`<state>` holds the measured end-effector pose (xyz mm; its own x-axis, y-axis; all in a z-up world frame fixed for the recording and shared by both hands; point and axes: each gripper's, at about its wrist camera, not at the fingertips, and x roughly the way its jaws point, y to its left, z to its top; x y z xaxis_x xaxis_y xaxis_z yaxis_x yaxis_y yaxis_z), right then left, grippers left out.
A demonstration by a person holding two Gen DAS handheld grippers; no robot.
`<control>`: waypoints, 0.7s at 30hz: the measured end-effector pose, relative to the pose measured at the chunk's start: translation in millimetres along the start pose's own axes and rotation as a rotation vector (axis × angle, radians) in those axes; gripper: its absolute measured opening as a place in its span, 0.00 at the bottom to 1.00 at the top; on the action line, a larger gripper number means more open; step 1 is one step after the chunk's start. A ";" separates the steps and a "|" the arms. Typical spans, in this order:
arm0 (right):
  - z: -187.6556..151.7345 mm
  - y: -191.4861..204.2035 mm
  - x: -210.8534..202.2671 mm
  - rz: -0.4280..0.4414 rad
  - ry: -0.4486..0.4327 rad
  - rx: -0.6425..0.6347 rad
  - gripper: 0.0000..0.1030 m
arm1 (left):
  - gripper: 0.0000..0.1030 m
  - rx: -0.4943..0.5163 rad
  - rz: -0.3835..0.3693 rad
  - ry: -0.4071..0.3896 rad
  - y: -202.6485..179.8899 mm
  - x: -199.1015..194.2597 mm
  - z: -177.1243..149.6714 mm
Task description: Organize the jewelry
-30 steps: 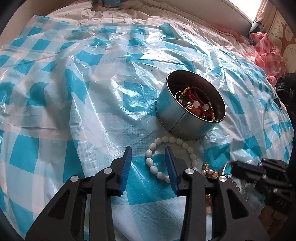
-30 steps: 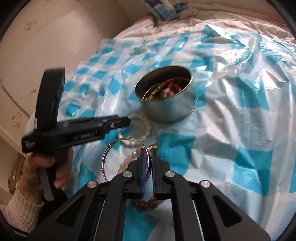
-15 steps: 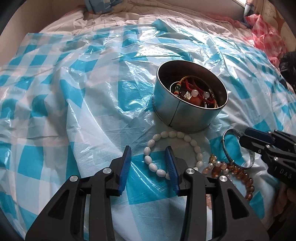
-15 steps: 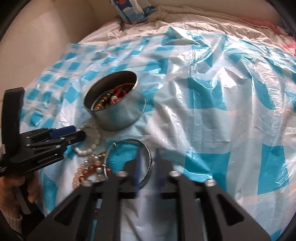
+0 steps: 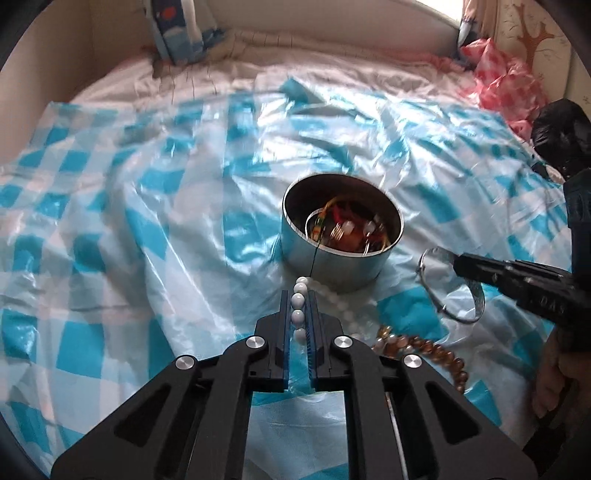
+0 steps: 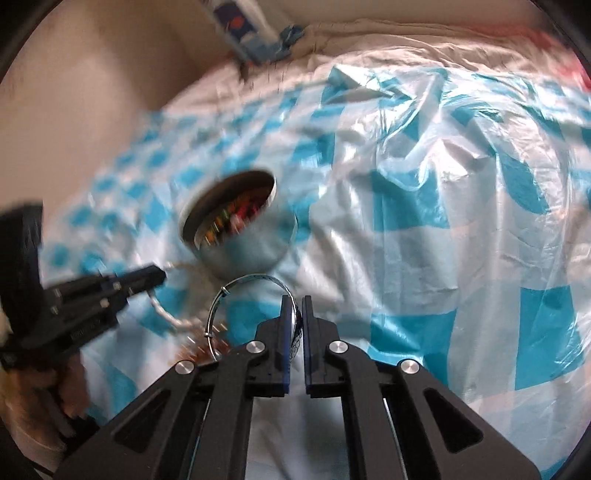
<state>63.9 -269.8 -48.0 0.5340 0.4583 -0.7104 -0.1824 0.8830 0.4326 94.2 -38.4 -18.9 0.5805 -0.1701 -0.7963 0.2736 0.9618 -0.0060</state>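
Observation:
A round metal tin (image 5: 341, 254) holding several colourful bracelets stands on the blue checked plastic sheet; it also shows in the right wrist view (image 6: 243, 242). My left gripper (image 5: 298, 317) is shut on a white bead bracelet (image 5: 297, 301) and lifts it just in front of the tin. My right gripper (image 6: 295, 321) is shut on a silver bangle (image 6: 251, 284), held up near the tin; the bangle also shows in the left wrist view (image 5: 448, 284). A brown bead bracelet (image 5: 424, 350) lies on the sheet.
The blue and white checked plastic sheet (image 5: 147, 258) covers a bed. A blue patterned item (image 5: 181, 33) lies at the headboard. Pink fabric (image 5: 509, 81) and a black bag (image 5: 561, 133) sit at the far right.
My left gripper closed on the white bead bracelet and lifted it. My right gripper raised the silver bangle off the sheet. Both moved up and back from the tin.

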 end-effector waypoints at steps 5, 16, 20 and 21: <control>5.5 -1.8 -13.4 0.081 -0.068 0.043 0.06 | 0.07 0.014 0.000 -0.039 -3.9 -12.1 5.5; 10.9 1.9 -19.9 0.124 -0.110 0.042 0.06 | 0.07 0.045 -0.033 -0.091 -13.4 -32.3 10.6; 12.2 1.9 -21.3 0.128 -0.124 0.043 0.06 | 0.07 0.061 -0.064 -0.125 -19.6 -40.1 14.3; 12.5 1.9 -21.5 0.130 -0.125 0.044 0.06 | 0.07 0.060 -0.071 -0.130 -20.7 -41.2 14.9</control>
<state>62.4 -279.2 -25.0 0.6074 0.5497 -0.5735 -0.2220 0.8106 0.5418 76.0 -54.5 23.0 0.6514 -0.2676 -0.7100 0.3609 0.9324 -0.0202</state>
